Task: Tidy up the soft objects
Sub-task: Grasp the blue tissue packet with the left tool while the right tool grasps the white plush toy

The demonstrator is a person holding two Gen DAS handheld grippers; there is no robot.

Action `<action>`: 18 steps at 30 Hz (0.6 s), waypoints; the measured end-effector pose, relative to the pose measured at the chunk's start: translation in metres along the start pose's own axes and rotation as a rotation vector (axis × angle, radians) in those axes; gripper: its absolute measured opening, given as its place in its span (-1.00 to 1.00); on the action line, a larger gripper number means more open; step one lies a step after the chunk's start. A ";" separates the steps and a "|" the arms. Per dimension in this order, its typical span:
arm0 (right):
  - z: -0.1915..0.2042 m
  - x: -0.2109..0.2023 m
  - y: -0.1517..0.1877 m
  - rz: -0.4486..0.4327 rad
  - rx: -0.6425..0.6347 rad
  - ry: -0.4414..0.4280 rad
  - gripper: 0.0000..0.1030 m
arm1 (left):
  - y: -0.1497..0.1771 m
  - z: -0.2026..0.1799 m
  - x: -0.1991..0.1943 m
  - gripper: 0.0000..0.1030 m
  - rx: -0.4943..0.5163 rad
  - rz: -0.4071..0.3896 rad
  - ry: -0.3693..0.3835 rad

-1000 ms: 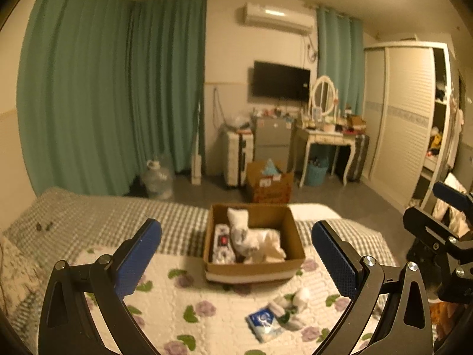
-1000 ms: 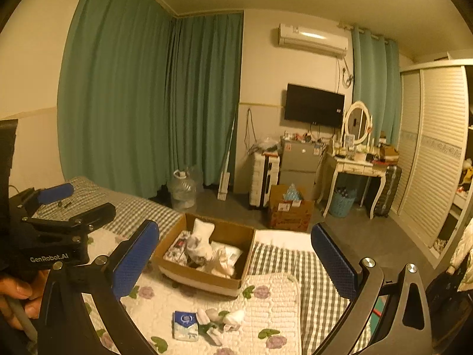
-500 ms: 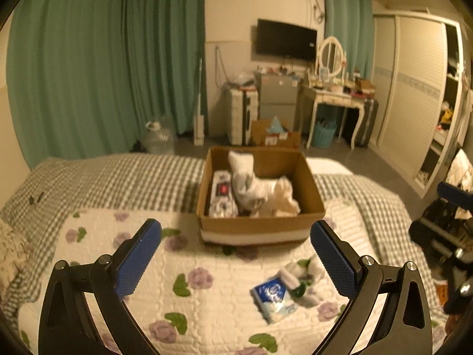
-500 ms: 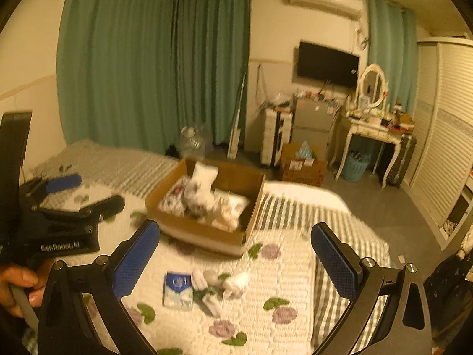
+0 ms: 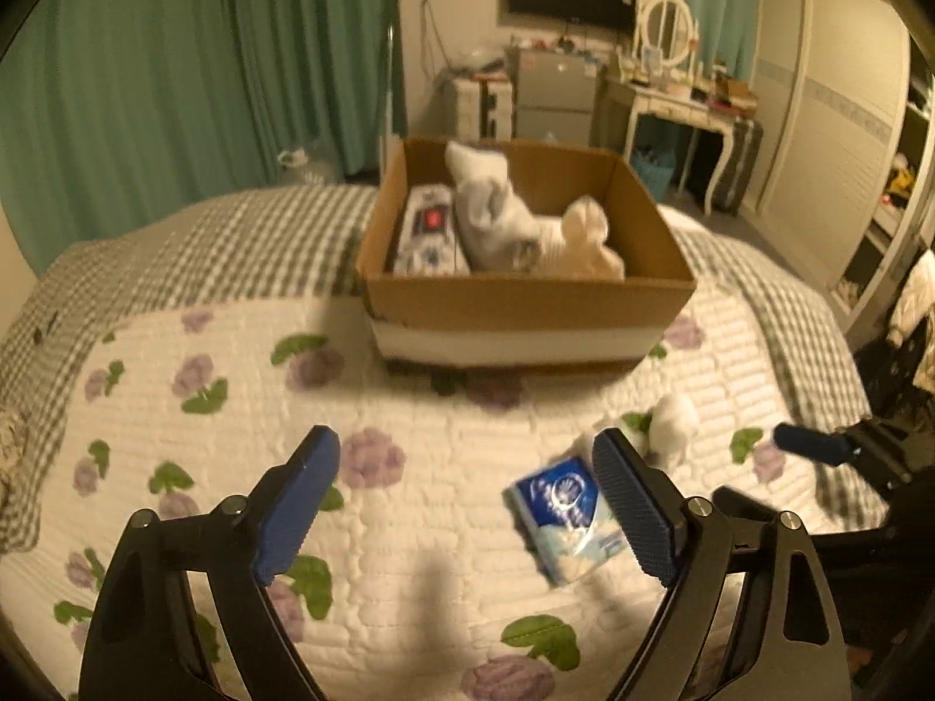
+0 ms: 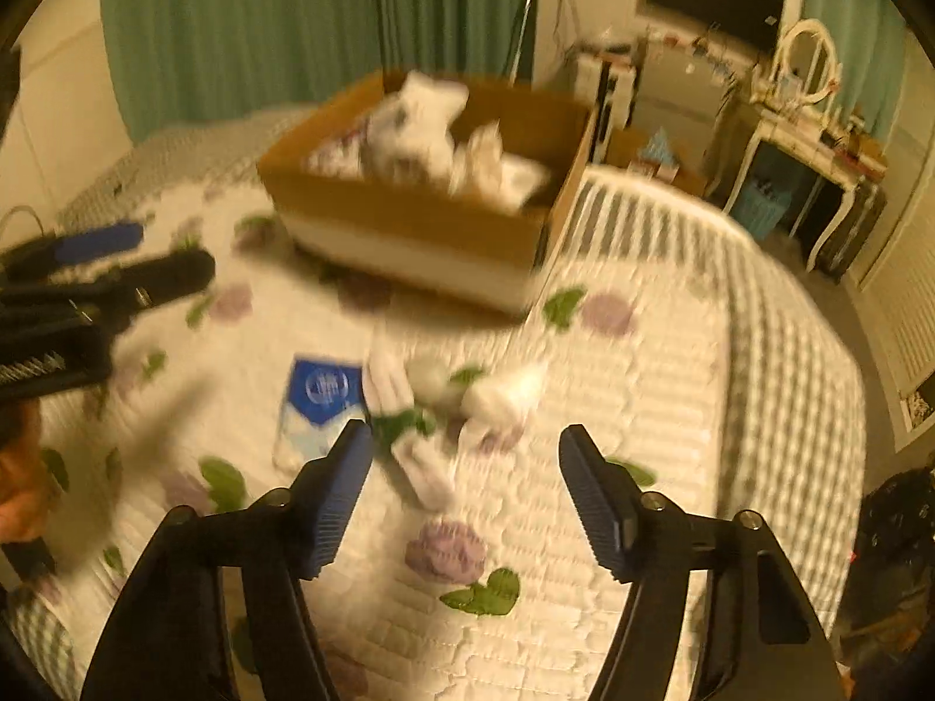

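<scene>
- a blue-and-white soft plastic tissue pack [image 5: 570, 517] lies flat on the white quilted bedspread with purple flowers and green leaves [image 5: 409, 485], just beside a loose cluster of small white rolled socks [image 6: 461, 403].
- behind them an open brown cardboard box with a white band along its base [image 5: 526, 304] sits on the bed, already holding white soft cloth items [image 5: 502, 216] and a patterned packet [image 5: 429, 231].
- the left hand-held gripper [image 5: 467, 502] hangs over bare quilt, its jaws closing with nothing between them; the tissue pack lies at its right pad.
- the right hand-held gripper [image 6: 464, 493] is likewise closing and unclenched, a blurred white sock near its gap but not pressed by the pads.
- open quilt spreads left of the pack; the grey checked blanket [image 6: 783, 362] runs along the bed's right edge.
</scene>
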State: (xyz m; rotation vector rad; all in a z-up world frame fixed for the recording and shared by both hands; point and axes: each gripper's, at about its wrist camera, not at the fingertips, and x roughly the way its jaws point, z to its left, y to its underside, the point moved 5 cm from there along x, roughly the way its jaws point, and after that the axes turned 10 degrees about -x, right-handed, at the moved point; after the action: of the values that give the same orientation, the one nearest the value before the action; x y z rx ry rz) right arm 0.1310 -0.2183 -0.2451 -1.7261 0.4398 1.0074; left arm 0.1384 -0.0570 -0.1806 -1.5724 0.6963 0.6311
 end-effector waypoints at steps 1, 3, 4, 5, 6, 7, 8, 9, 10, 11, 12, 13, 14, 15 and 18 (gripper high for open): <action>0.002 0.007 0.002 0.016 -0.007 -0.005 0.24 | 0.003 0.000 0.004 0.72 0.003 0.012 -0.001; 0.006 0.027 0.010 0.058 -0.026 -0.024 0.18 | 0.008 -0.001 0.010 0.72 0.010 0.030 -0.003; 0.007 0.035 0.012 0.075 -0.031 -0.035 0.16 | 0.010 -0.001 0.013 0.72 0.012 0.036 -0.004; 0.009 0.042 0.013 0.087 -0.036 -0.042 0.14 | 0.014 -0.002 0.017 0.72 0.013 0.048 -0.004; 0.011 0.051 0.016 0.105 -0.046 -0.053 0.11 | 0.016 -0.002 0.019 0.72 0.014 0.056 -0.003; 0.013 0.059 0.017 0.118 -0.051 -0.061 0.11 | 0.019 -0.002 0.022 0.72 0.013 0.065 -0.001; 0.014 0.062 0.018 0.128 -0.054 -0.068 0.09 | 0.021 -0.003 0.025 0.72 0.012 0.074 0.003; 0.015 0.070 0.020 0.140 -0.057 -0.080 0.04 | 0.022 -0.004 0.026 0.72 0.012 0.081 0.005; 0.016 0.072 0.021 0.146 -0.057 -0.086 0.01 | 0.025 -0.004 0.030 0.72 0.011 0.093 0.007; 0.018 0.076 0.022 0.154 -0.059 -0.094 -0.08 | 0.026 -0.006 0.032 0.72 0.010 0.101 0.008; 0.019 0.081 0.025 0.165 -0.065 -0.103 -0.26 | 0.028 -0.006 0.034 0.72 0.010 0.108 0.008; 0.021 0.084 0.027 0.172 -0.071 -0.104 -0.40 | 0.029 -0.008 0.036 0.72 0.009 0.116 0.007; 0.022 0.085 0.027 0.176 -0.074 -0.102 -0.65 | 0.031 -0.009 0.038 0.72 0.009 0.123 0.008; 0.021 0.085 0.028 0.172 -0.072 -0.102 -0.70 | 0.031 -0.010 0.039 0.72 0.010 0.128 0.010; 0.015 0.073 0.027 0.119 -0.044 -0.108 -0.78 | 0.036 -0.018 0.045 0.72 0.019 0.145 0.012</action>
State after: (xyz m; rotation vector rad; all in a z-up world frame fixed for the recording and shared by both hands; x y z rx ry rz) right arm 0.1482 -0.2026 -0.3213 -1.6912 0.4578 1.1980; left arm 0.1415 -0.0809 -0.2361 -1.5181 0.8285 0.7207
